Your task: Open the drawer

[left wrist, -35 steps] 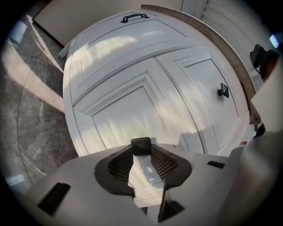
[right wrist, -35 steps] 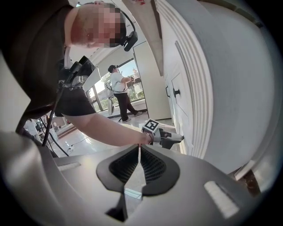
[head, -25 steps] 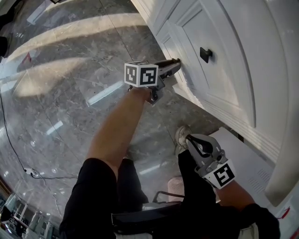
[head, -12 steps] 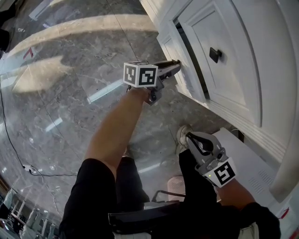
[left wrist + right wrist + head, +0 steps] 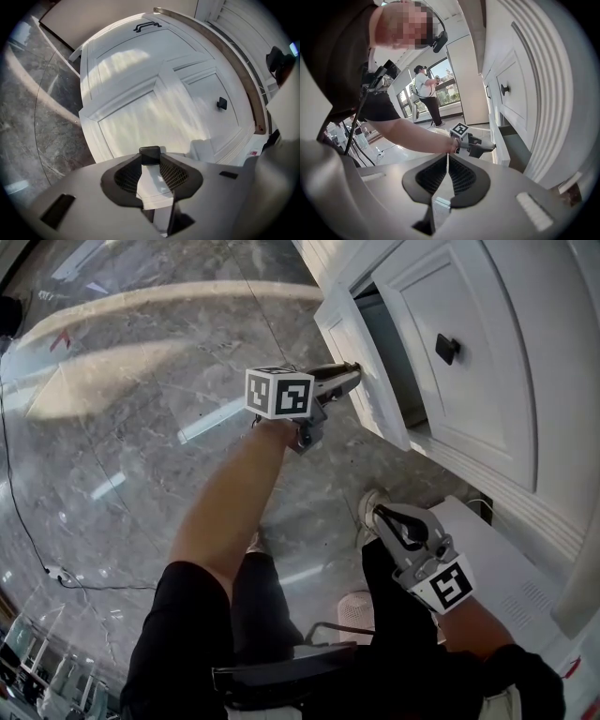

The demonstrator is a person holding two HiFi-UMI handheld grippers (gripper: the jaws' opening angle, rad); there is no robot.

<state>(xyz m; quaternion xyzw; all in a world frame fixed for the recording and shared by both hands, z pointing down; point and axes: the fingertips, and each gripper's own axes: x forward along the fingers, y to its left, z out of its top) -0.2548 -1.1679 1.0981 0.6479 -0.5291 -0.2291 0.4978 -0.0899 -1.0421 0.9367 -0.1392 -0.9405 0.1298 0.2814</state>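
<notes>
- One second ago the drawer front lay flush with the white cabinet [image 5: 506,427]. Half a second ago a dark slit showed behind it. Now the drawer [image 5: 367,395] stands well out, and its grey inside shows along the top edge.
- I take that to mean the pull is working and the task is well along. How much travel is left I cannot tell, since the back of the drawer is hidden inside the cabinet.
- My left hand-held gripper [image 5: 352,368] is clamped on the drawer's small black knob [image 5: 150,153]. Its jaws are narrow, with one pad on each side of the knob, and the white drawer front fills the view just beyond the tips.
- The drawer sits low on the cabinet, near the marble floor [image 5: 141,427]. It is below and to the left of a larger panel [image 5: 469,381] that has its own dark knob [image 5: 447,348].
- My right hand-held gripper [image 5: 382,518] has its jaws pressed together with nothing between them. It hangs by my knee, well apart from the drawer, and takes no part in the pull.
</notes>
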